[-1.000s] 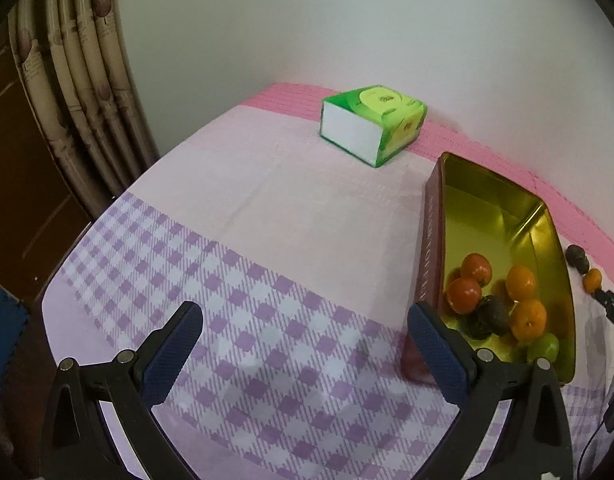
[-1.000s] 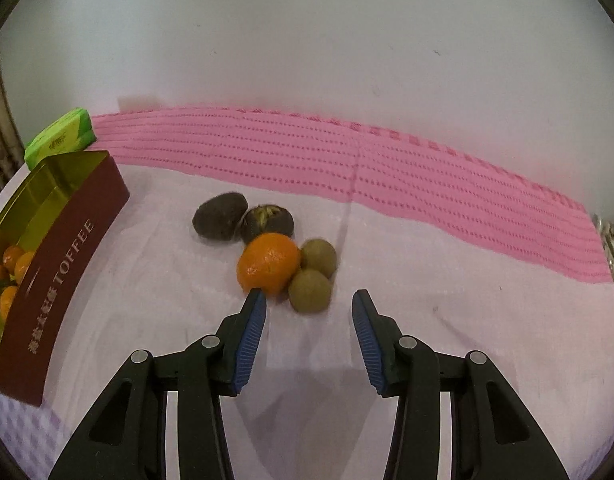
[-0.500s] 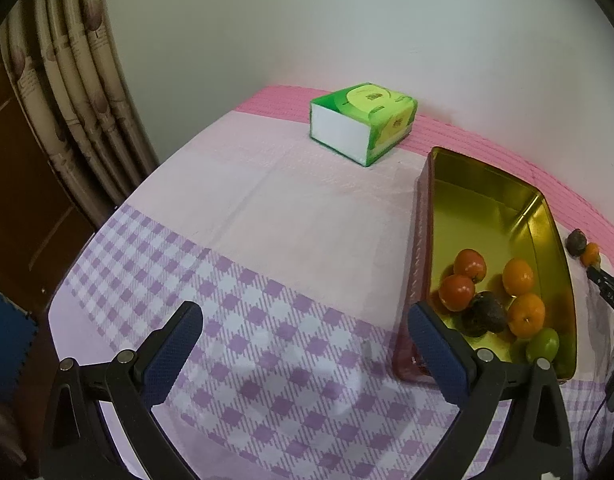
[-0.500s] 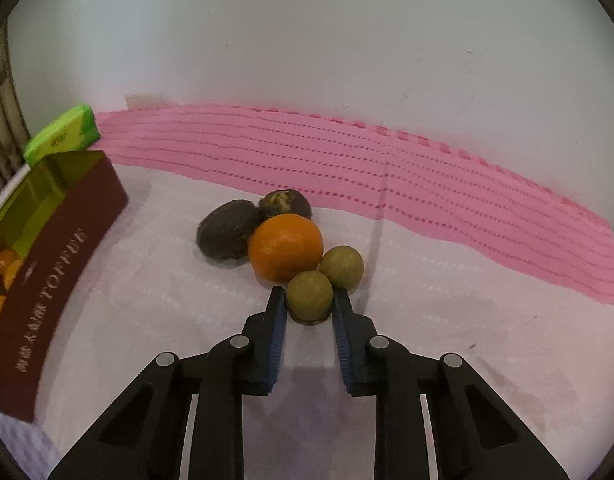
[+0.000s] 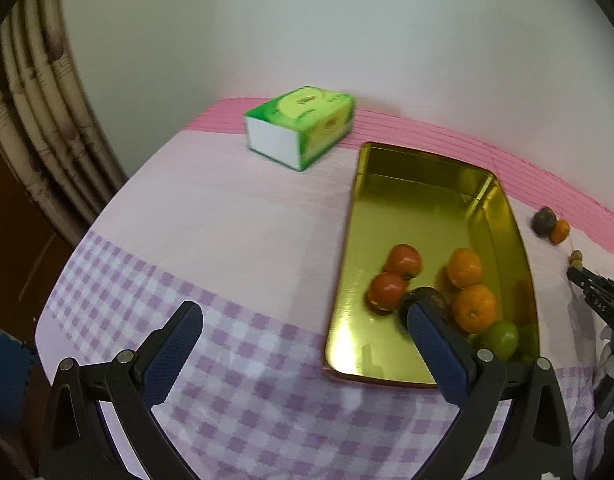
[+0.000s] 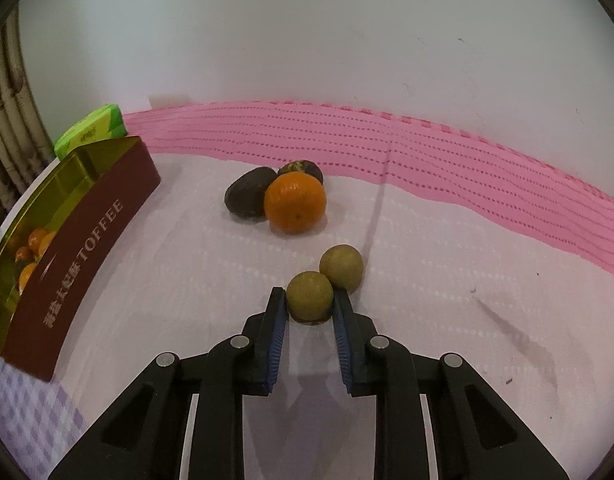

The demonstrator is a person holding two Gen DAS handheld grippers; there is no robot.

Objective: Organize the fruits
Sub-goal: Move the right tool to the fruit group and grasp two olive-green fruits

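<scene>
The right gripper (image 6: 310, 304) is clamping a small brown-green fruit (image 6: 309, 298), a twin fruit (image 6: 341, 267) touching it behind; both are lying right of the tin (image 6: 79, 240), nearer than the orange (image 6: 295, 202). The left gripper (image 5: 303, 334) is hanging wide and empty over the tin's near end, one pad above the fruit inside

Both wrist views angled down, close; share toffee tin (image 5: 423, 216) (image 6: 87, 216).

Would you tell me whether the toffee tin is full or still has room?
Partly full. In the toffee tin, fruit clusters at the near end only; the far half shows bare gold floor.
</scene>
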